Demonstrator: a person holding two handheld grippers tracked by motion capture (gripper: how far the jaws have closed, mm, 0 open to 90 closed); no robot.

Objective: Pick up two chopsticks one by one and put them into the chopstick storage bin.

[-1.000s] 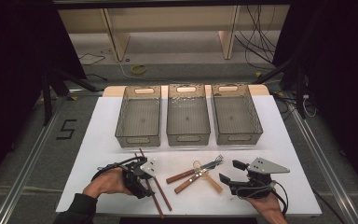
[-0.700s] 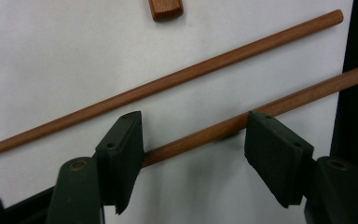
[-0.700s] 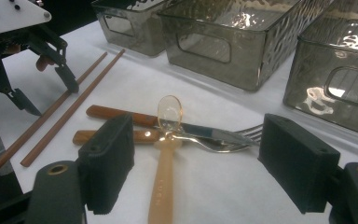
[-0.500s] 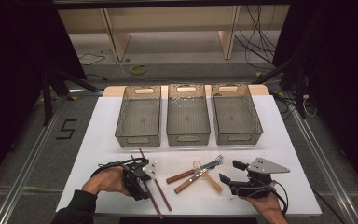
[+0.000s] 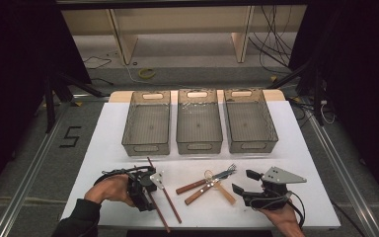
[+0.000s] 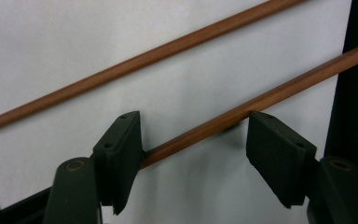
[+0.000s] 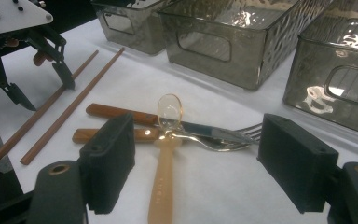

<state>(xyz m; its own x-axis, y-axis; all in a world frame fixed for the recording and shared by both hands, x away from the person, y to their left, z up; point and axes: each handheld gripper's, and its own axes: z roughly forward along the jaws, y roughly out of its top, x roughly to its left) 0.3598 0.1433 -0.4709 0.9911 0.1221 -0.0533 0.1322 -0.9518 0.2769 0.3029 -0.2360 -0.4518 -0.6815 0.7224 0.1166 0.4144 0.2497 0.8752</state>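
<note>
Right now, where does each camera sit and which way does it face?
High view: above the near table edge, looking forward and down at three bins; both forearms enter below.
Left gripper view: rides the left hand-held gripper, looking down on two chopsticks, jaws open.
Right gripper view: rides the right hand-held gripper, facing the spoon.
All three share the chopsticks.

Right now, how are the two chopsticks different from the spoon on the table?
The two chopsticks are thin, dark brown rods, while the spoon is pale amber with a clear, rounded bowl. The chopsticks lie directly on the white table beside the left gripper, one between its open jaws; the spoon lies across the wooden-handled cutlery, in front of the right gripper. Both lie flat outside the bins.
</note>
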